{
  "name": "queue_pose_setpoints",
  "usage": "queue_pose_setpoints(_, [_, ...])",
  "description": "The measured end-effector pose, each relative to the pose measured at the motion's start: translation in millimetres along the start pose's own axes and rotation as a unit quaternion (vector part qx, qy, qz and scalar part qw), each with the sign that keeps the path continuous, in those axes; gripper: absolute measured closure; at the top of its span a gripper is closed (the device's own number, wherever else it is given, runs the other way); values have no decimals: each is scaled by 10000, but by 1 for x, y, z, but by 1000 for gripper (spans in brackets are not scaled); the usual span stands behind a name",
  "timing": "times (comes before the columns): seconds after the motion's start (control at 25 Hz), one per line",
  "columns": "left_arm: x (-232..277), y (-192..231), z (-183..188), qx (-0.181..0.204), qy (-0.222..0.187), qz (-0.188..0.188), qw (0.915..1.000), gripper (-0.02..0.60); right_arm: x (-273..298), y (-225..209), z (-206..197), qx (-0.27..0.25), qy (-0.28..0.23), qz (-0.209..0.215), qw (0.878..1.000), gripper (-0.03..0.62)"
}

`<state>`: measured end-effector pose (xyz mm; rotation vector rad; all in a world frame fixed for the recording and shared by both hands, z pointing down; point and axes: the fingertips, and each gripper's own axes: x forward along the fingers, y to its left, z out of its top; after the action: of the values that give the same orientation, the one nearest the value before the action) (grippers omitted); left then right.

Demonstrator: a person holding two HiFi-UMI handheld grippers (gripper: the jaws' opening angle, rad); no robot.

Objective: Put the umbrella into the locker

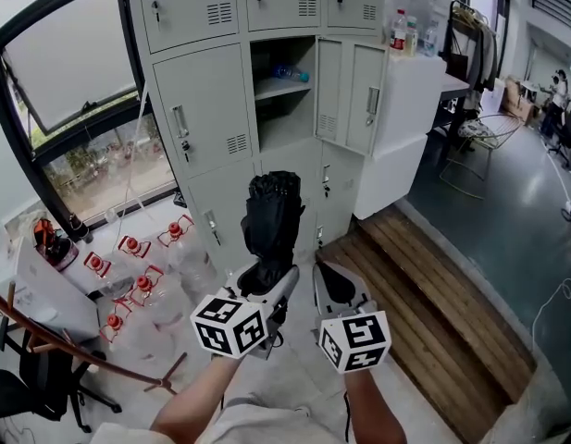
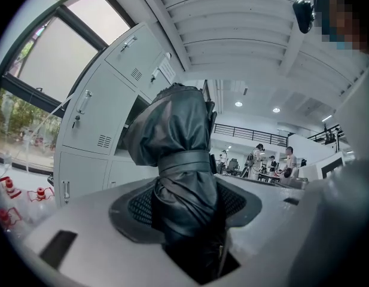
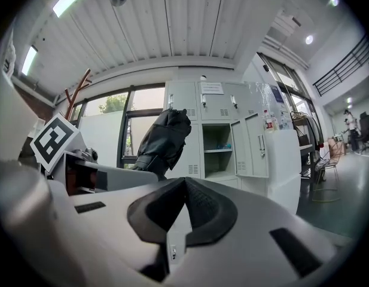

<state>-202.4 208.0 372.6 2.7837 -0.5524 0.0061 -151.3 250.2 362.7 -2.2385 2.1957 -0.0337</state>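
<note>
A folded black umbrella [image 1: 271,215] stands up out of my left gripper [image 1: 266,283], whose jaws are shut on its lower end. In the left gripper view the umbrella [image 2: 175,160] fills the middle, strapped around its waist, with the gripper [image 2: 185,214] clamped on it. Ahead stands a grey locker bank with one open compartment [image 1: 283,95], its door [image 1: 348,95] swung to the right; a shelf inside carries a blue bottle. My right gripper [image 1: 338,285] hangs beside the left one, shut and empty [image 3: 184,187]. The umbrella [image 3: 163,137] shows at its left.
Large water bottles with red caps [image 1: 137,280] lie on the floor at the left below the window. A wooden platform [image 1: 424,285] runs at the right. A white counter [image 1: 410,100] adjoins the lockers. A wooden coat stand [image 1: 72,350] leans at the lower left.
</note>
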Motion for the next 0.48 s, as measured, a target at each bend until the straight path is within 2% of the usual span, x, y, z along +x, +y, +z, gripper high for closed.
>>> queue_pose_setpoints(0.24, [17,9,1,-22,-13,35,10000,330,13,-12,-5,-14,40,55,10000,591])
queue_pose_setpoints(0.48, [48,37,3,-78,3,-17,10000,330,48,-31,-14,-60,130,-4,9999,591])
